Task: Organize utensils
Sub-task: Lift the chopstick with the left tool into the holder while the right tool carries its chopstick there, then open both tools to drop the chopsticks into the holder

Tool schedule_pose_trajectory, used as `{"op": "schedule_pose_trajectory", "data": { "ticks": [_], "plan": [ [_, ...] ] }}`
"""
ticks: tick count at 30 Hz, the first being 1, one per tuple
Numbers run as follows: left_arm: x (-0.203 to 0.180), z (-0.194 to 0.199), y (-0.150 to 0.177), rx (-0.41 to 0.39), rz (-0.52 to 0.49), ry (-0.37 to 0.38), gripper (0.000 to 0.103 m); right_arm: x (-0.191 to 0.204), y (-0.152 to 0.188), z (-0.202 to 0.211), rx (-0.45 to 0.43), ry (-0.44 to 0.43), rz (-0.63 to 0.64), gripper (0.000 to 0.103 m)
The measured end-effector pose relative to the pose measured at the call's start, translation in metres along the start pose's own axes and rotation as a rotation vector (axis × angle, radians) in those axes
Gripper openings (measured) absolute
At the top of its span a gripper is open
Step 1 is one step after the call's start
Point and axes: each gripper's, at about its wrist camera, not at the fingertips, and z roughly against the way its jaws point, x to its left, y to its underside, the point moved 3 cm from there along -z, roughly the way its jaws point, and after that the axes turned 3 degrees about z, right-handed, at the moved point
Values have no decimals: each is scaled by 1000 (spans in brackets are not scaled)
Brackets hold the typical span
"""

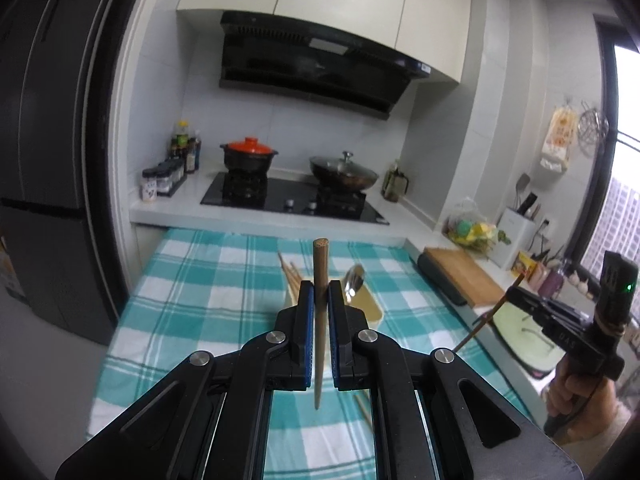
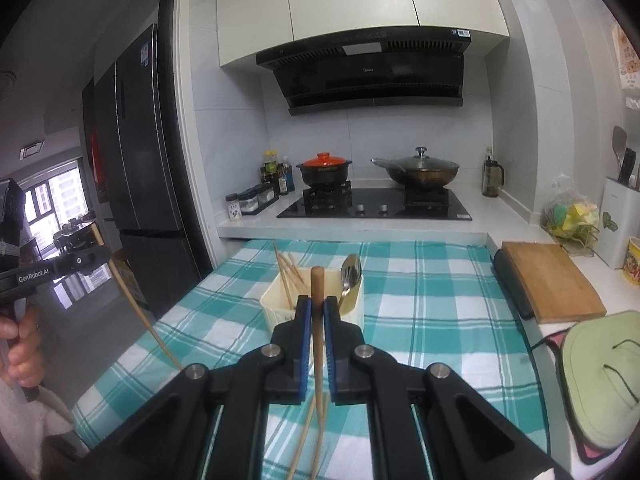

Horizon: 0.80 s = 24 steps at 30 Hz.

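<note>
Gripping one chopstick upright, the left gripper is clamped at centre frame; the right gripper pinches another chopstick. Both hang before the utensil holder (mid-frame). Thin sticks could pivot, miss the rim, or tip it.

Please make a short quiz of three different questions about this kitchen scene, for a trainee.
1. True or false: each gripper holds a chopstick.
2. What metal utensil stands in the cream holder?
3. The pot with the orange lid sits on: A the cutting board, B the stove, C the checked cloth.

Key:
1. True: left gripper, right gripper.
2. A spoon.
3. B, the stove.
</note>
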Motion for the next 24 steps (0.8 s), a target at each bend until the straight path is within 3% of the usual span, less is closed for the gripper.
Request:
{"op": "schedule_pose_trajectory", "data": {
  "ticks": [8,12,19,24],
  "plan": [
    [-6,-70,-55,-120,72,-32,5,5,-76,-46,-166,14,50,7],
    [-2,-134,-52,-45,86,-57,5,6,-87,-85,-213,20,79,7],
    [19,-231,-4,188,130,-108,5,-6,-61,-190,3,-32,79,7],
    [23,-257,19,296,118,-120,7,-10,-36,-247,190,-86,20,7]
  ]
}}
